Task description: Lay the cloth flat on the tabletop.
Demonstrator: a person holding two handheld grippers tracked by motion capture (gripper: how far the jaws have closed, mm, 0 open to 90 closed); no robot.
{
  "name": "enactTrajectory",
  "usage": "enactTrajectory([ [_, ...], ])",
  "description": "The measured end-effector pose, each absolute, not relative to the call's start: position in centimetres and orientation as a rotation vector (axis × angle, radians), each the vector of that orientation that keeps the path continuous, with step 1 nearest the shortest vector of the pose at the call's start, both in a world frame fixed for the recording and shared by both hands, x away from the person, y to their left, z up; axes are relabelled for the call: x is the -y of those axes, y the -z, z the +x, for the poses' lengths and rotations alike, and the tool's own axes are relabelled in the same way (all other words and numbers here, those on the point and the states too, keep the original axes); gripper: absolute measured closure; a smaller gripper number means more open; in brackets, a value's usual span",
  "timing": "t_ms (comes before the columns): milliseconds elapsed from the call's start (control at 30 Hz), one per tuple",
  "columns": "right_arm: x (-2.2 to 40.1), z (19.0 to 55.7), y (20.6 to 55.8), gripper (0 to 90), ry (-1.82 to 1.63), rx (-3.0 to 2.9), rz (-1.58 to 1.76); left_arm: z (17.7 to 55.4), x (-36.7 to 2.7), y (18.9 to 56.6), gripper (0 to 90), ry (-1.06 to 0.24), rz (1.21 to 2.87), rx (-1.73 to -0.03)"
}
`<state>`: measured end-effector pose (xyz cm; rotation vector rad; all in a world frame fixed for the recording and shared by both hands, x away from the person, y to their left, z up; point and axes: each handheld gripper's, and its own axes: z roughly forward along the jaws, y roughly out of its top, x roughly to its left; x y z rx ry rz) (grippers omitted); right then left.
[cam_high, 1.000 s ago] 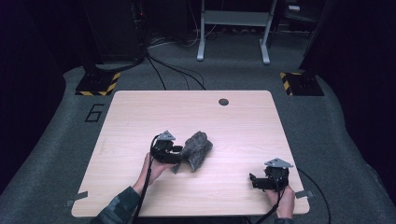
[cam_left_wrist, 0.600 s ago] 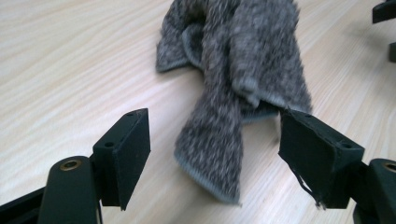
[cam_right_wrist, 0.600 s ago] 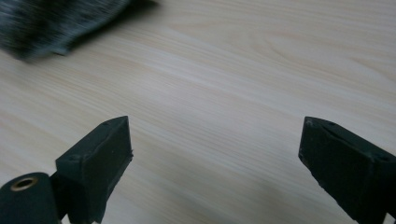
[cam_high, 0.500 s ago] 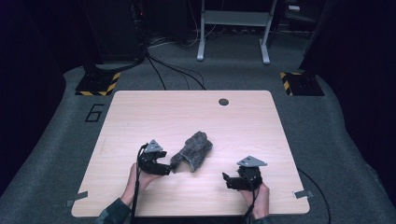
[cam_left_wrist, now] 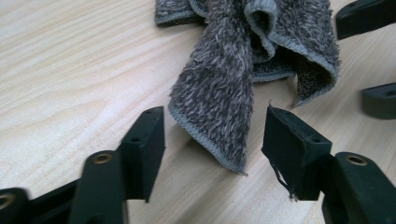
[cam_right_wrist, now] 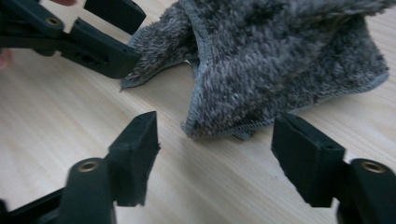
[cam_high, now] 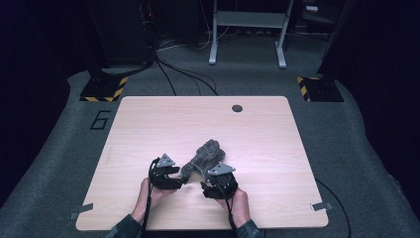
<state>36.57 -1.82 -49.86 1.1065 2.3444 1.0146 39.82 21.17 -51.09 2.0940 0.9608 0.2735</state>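
The grey towel [cam_high: 205,157] lies crumpled on the wooden surface [cam_high: 148,124]. The left gripper [cam_left_wrist: 212,140] straddles its near-left corner, fingers closing, not yet pinching. The right gripper [cam_right_wrist: 215,140] does likewise at the near-right corner. Next, I judge: pinch both corners, then spread.

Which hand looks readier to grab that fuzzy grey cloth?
Left, probably: the left gripper already has a corner of the cloth between its open jaws; the right gripper sits just short of an edge.

We see the crumpled grey terry cloth [cam_left_wrist: 243,65] cut off by the top edge in the left gripper view; its upper folds blur in the right gripper view.
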Motion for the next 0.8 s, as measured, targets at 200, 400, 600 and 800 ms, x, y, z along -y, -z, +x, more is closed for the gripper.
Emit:
enactTrajectory([
  [200,1.5,37.5,50.7,73.2,-0.967,-2.334,1.110,39.8,-20.8,51.7,75.9,-0.271,2.123,-0.911],
  [400,3.6,37.5,49.9,82.5,-0.976,-2.275,1.152,40.0,-21.9,51.8,85.6,-0.290,2.102,-0.926],
  [600,6.4,37.7,48.8,83.7,-1.003,-2.204,1.138,40.5,-23.9,51.2,85.8,-0.314,2.092,-0.964],
  [800,8.4,37.4,47.5,84.1,-1.030,-2.120,1.138,41.0,-25.5,50.7,85.8,-0.337,2.083,-0.995],
])
